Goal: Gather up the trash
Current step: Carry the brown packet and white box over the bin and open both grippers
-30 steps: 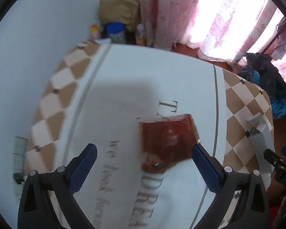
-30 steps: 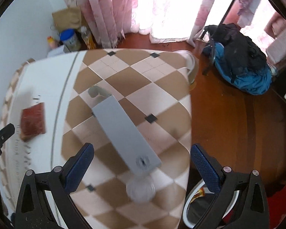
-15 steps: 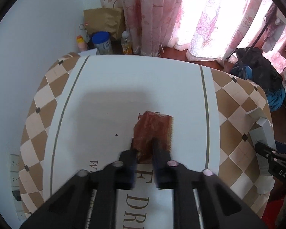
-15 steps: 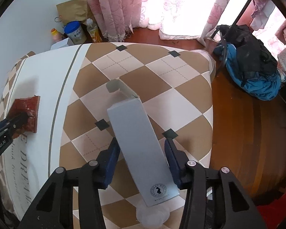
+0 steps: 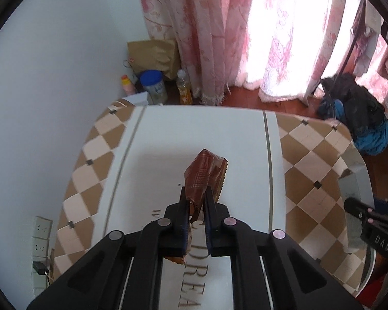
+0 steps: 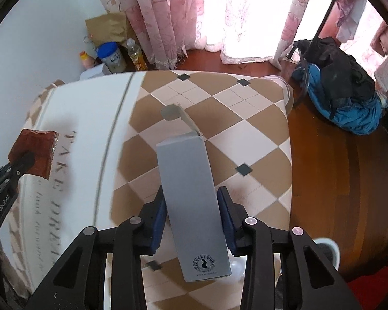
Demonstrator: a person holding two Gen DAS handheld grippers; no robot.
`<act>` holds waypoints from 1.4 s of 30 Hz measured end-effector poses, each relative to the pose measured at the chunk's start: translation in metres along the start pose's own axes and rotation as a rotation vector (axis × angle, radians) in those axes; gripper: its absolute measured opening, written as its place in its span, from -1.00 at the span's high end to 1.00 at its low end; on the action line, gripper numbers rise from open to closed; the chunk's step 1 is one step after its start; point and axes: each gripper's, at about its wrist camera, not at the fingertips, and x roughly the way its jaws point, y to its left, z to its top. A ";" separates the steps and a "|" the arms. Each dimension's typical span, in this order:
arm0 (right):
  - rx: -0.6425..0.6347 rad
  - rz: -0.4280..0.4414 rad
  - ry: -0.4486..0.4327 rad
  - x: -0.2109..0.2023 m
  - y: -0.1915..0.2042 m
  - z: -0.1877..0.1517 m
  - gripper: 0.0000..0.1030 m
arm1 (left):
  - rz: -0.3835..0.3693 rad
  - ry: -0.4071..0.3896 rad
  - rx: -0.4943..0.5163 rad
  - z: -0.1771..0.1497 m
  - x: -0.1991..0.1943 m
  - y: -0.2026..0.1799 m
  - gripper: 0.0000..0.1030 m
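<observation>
Your left tongs (image 5: 196, 201) are clamped on a reddish-brown wrapper (image 5: 204, 175), which sticks up and forward from between the two fingers, above the white middle strip of the tablecloth (image 5: 168, 139). From the right wrist camera you see the same wrapper (image 6: 35, 152) at the far left, pinched at its near edge and held over the printed lettering.

Your right tongs (image 6: 192, 206) grip a long grey box (image 6: 191, 193) by its two long sides. The box lies above the brown and cream checks of the cloth, its open flap (image 6: 178, 115) pointing away from you; whether its far end touches the bench you cannot tell.

Beyond the bench, a paper bag (image 5: 152, 54), a blue-lidded jar (image 5: 152, 84) and a bottle (image 5: 183, 87) stand on the floor by the pink curtains (image 5: 201, 31). Farther right, a blue and black backpack (image 6: 341, 90) sits on the wooden floor (image 6: 336, 175).
</observation>
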 end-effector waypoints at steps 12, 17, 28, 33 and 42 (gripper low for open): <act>0.136 0.075 -0.171 -0.100 -0.008 -0.082 0.23 | -0.040 -0.104 0.021 -0.046 -0.105 -0.014 0.87; 0.171 0.088 -0.268 -0.158 -0.025 -0.119 0.23 | -0.102 -0.153 0.061 -0.062 -0.153 -0.040 0.87; 0.332 0.078 -0.412 -0.254 -0.117 -0.194 0.23 | -0.258 -0.214 0.207 -0.091 -0.223 -0.139 0.87; 0.418 0.033 -0.439 -0.278 -0.182 -0.231 0.23 | -0.335 -0.221 0.274 -0.099 -0.239 -0.201 0.87; 0.561 -0.032 -0.375 -0.256 -0.296 -0.283 0.23 | -0.439 -0.094 0.375 -0.123 -0.208 -0.321 0.87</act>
